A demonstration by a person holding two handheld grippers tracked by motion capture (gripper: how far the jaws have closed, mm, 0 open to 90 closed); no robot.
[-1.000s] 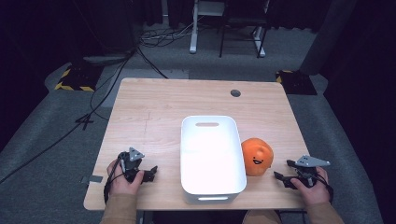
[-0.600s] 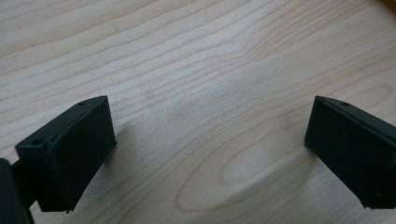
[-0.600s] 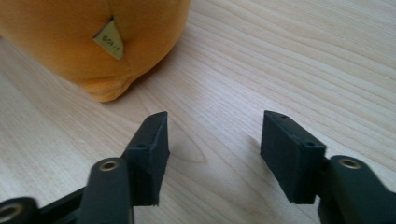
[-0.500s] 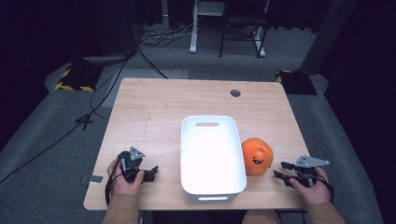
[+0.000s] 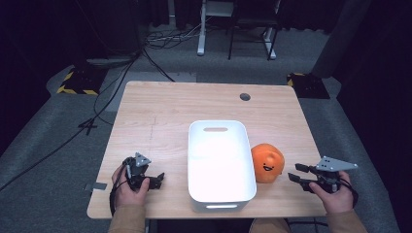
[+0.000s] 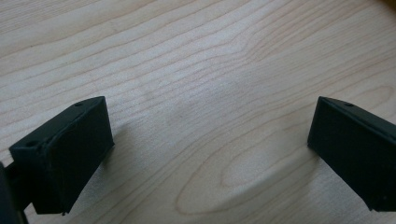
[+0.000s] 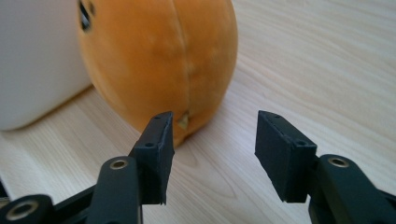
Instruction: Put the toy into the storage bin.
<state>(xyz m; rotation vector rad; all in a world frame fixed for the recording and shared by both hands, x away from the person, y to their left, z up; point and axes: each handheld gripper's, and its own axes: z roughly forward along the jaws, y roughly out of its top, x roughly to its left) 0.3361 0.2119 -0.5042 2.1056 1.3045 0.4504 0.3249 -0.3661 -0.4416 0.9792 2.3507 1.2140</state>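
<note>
Two grippers are held at the near edge of the wooden table point(image 5: 160, 104), one in each hand. The left gripper point(image 5: 154, 180) is kept low over bare wood at the near left, to the left of the white bin point(image 5: 219, 194); in the left gripper view its jaws are seen spread wide, with nothing but wood grain between them. The right gripper point(image 5: 295, 173) is held at the near right, its tips pointed toward the orange plush toy point(image 5: 266, 162). Its jaws have just been closing and are seen about half open in the right gripper view point(image 7: 212, 140); only table surface lies between them, and nothing is gripped. The toy point(image 7: 159, 60) is seen just beyond the tips in that view, slightly to the left jaw's side, and whether that jaw touches it cannot be told.

The toy rests on the table against the right wall of the bin, its small black smiling face turned toward the near edge. The bin is placed lengthwise in the middle of the table, with a handle slot at its far end. Farther off, a round grey grommet point(image 5: 245, 96) is set into the tabletop near the far edge. Beyond the table, cables point(image 5: 160, 41) are strewn across the grey floor.
</note>
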